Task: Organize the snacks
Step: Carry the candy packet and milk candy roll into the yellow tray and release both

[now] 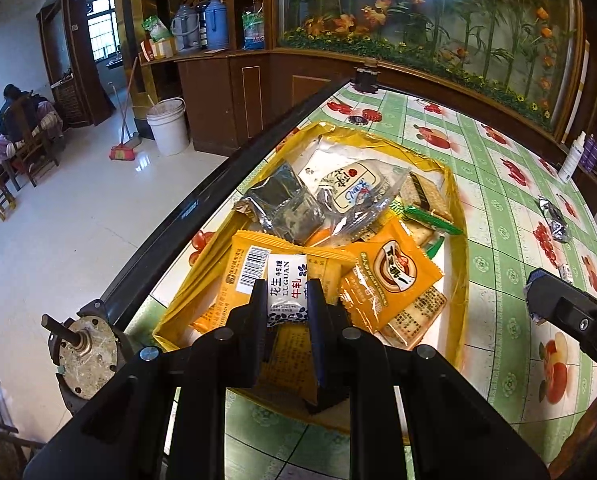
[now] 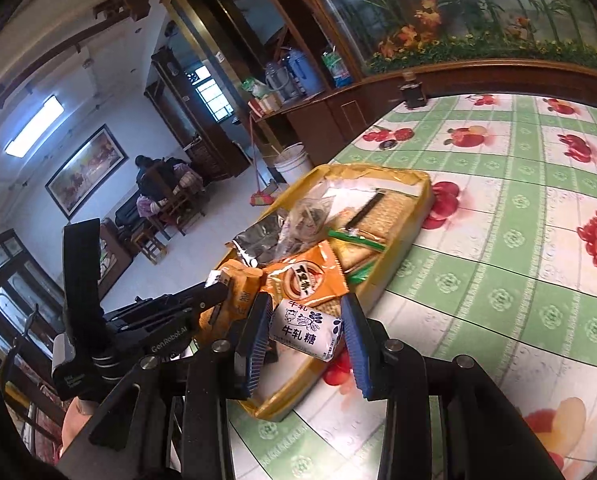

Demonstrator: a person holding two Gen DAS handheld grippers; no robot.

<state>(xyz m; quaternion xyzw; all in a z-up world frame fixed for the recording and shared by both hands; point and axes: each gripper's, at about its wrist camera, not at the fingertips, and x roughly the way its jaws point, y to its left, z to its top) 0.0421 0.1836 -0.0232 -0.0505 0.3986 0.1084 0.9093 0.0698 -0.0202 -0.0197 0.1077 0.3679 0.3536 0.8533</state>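
A yellow tray (image 1: pixel 456 208) on the fruit-print tablecloth is heaped with snacks: an orange packet (image 1: pixel 394 276), a silver foil packet (image 1: pixel 282 204), a clear bag (image 1: pixel 350 188) and crackers. My left gripper (image 1: pixel 286 300) is shut on a small white nougat candy (image 1: pixel 286 284) above the tray's near end. In the right wrist view my right gripper (image 2: pixel 305 312) is shut on another white nougat candy (image 2: pixel 304 330), its blue pads against both ends, over the tray's (image 2: pixel 418 196) near right side. The left gripper (image 2: pixel 218 286) shows there at the left, and the right gripper (image 1: pixel 538 292) shows in the left wrist view.
A silver wrapped snack (image 1: pixel 554 220) lies on the cloth right of the tray. Bottle caps (image 1: pixel 364 117) and a dark bottle (image 1: pixel 365 78) sit at the far edge. The table's black edge (image 1: pixel 186 216) runs along the left. A person (image 1: pixel 14 116) sits far off.
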